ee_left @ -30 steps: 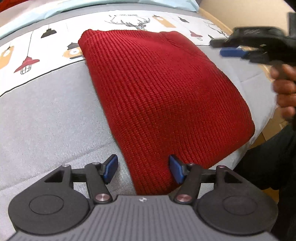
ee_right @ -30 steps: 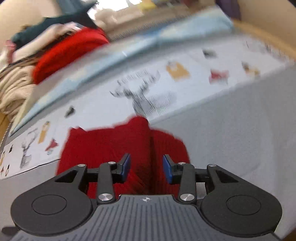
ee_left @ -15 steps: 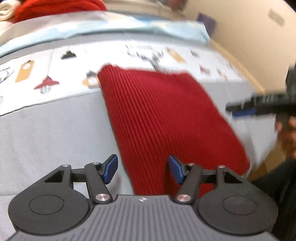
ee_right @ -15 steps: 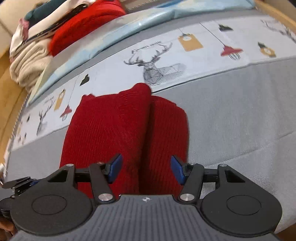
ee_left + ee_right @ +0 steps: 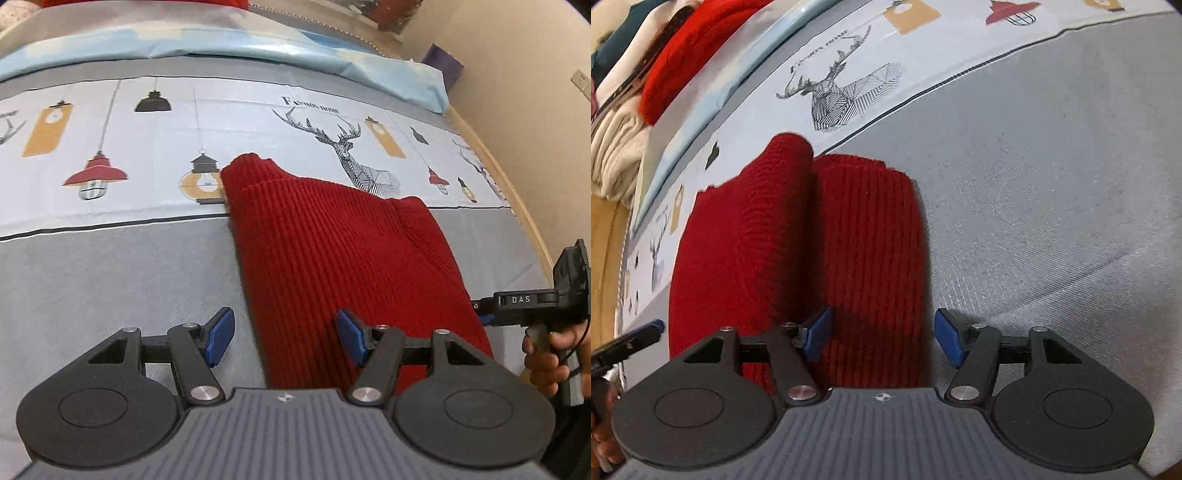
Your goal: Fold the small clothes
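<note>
A dark red ribbed knit garment lies folded on the grey bedspread; it also shows in the right wrist view, with one folded layer overlapping another. My left gripper is open and empty, just above the garment's near left edge. My right gripper is open and empty, over the garment's near right edge. The right gripper also shows at the right in the left wrist view, beside the garment. The left gripper's tip shows at the left in the right wrist view.
The bedspread has a white printed band with deer and lanterns beyond the garment. A light blue sheet lies behind it. A pile of clothes sits at the far left. The bed's wooden edge runs along the right.
Both grippers have dropped lower and closer to the garment's near edges. The right gripper's jaws have opened wider. The garment has not moved.
</note>
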